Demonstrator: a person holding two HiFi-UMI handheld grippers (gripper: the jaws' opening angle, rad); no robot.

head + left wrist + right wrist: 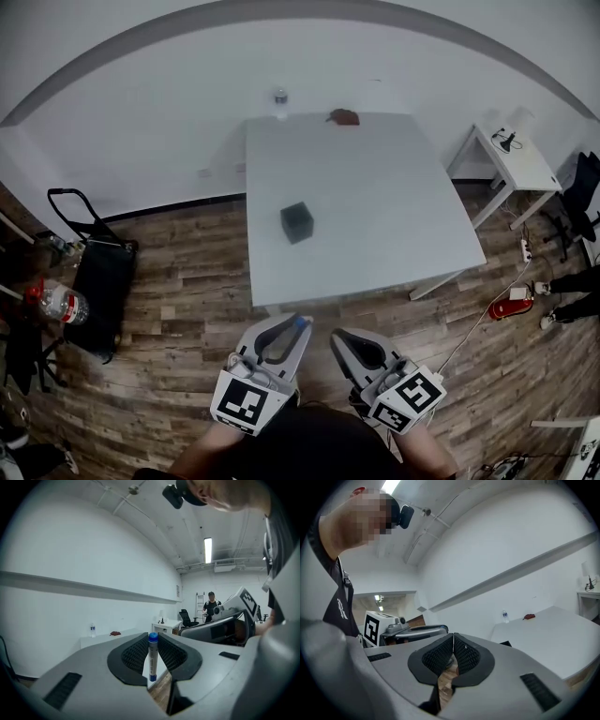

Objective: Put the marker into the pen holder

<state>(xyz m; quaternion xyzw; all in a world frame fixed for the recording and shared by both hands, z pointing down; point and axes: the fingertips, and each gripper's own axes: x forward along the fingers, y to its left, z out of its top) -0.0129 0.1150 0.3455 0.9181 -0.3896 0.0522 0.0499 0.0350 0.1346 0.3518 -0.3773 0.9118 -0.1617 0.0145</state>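
I have the left gripper (pixel 153 638) clamped on the white-barrelled marker with a blue cap (pixel 153 660). It is pinched lengthwise, I judge so it can go end-first into the black square pen holder (pixel 297 222), well ahead on the white surface (pixel 394 206). The marker's long axis runs along the jaws, cap at the tips, toward the surface. My right gripper (pixel 453 639) has its jaws together on nothing.

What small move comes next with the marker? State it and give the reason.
Probably carry the left gripper forward until it is over the pen holder. Its jaws are shut on the marker, but it sits near the person's body, short of the table where the holder stands.
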